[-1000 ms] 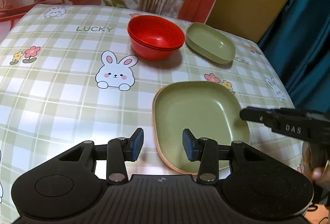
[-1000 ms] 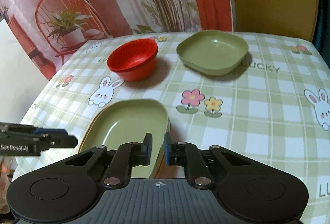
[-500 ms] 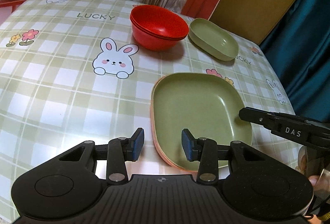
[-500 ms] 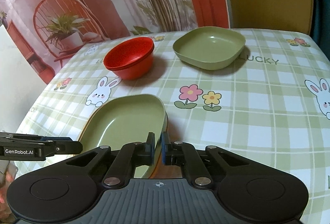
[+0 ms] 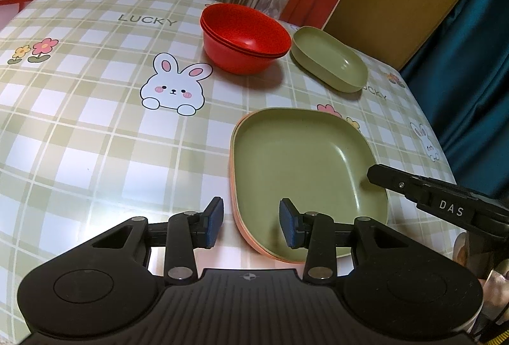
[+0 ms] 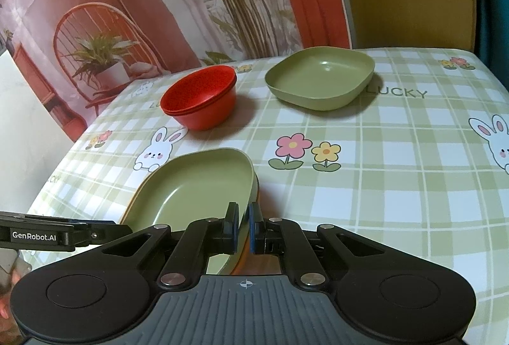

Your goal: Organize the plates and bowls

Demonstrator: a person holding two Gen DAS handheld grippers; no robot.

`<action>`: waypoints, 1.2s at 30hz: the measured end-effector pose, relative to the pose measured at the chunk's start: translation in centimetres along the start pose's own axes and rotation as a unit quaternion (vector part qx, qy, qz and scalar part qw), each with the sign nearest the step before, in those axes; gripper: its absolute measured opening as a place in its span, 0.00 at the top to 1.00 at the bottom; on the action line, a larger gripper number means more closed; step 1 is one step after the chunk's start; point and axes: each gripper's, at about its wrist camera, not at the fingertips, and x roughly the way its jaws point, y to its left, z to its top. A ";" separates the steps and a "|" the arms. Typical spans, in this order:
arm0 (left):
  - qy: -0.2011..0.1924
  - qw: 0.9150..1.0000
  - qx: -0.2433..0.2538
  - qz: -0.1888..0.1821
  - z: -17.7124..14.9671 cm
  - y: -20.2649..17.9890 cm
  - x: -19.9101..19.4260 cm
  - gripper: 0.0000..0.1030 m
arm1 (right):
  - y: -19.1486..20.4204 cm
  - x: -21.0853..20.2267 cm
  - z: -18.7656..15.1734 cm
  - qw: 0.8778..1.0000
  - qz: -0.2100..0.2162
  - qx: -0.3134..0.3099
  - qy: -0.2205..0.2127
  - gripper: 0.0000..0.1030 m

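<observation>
A green plate (image 5: 302,170) (image 6: 191,186) lies on top of an orange plate (image 5: 254,244) near the table's front edge. My right gripper (image 6: 244,225) is shut on the green plate's right rim, one pad inside and one outside. It shows as a black bar (image 5: 439,205) in the left wrist view. My left gripper (image 5: 251,224) (image 6: 63,233) is open, and the stack's left rim lies between its pads without touching them. Farther back stand stacked red bowls (image 5: 245,39) (image 6: 200,97) and a green deep dish (image 5: 331,58) (image 6: 321,78).
The table (image 5: 95,122) (image 6: 381,186) wears a checked green cloth with rabbits and flowers. A printed backdrop with a plant and red frames hangs behind it. A dark teal curtain (image 5: 470,58) is at the right, past the table's edge.
The right gripper's jaws have closed the small gap and now clamp the green plate's rim. The left gripper has hardly moved, and the bowls and dish stayed put.
</observation>
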 end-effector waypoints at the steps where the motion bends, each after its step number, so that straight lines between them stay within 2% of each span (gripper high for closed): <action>1: 0.000 1.000 0.001 0.001 0.0 0.0 -0.1 0.60 | 0.0 0.0 0.0 1.000 0.001 0.002 0.001 0.94; 3: -0.002 1.000 0.003 0.002 0.1 0.0 -0.2 0.60 | -0.1 0.0 0.1 1.000 0.002 0.007 0.002 0.94; 7: -0.017 1.000 0.009 0.006 1.0 0.1 -1.0 0.61 | -0.4 -0.3 0.7 1.000 0.008 0.020 0.001 0.79; 14: -0.063 0.997 0.033 0.006 5.0 -0.7 -3.2 0.60 | -1.6 -2.4 3.6 0.999 -0.001 0.024 -0.041 0.79; 22: -0.114 0.990 0.080 -0.034 9.5 -3.5 -3.7 0.60 | -4.8 -3.1 6.8 0.995 -0.047 0.031 -0.079 0.78; 26: -0.124 0.985 0.108 -0.044 11.2 -5.3 -2.2 0.60 | -6.5 -2.3 7.9 0.994 -0.059 0.033 -0.089 0.78; 30: -0.125 0.983 0.116 -0.069 12.9 -6.1 0.5 0.59 | -8.5 -0.6 8.6 0.993 -0.067 0.044 -0.088 0.77; 36: -0.101 0.984 0.133 -0.066 15.8 -7.2 6.4 0.58 | -11.0 3.1 9.8 0.992 -0.071 0.063 -0.078 0.75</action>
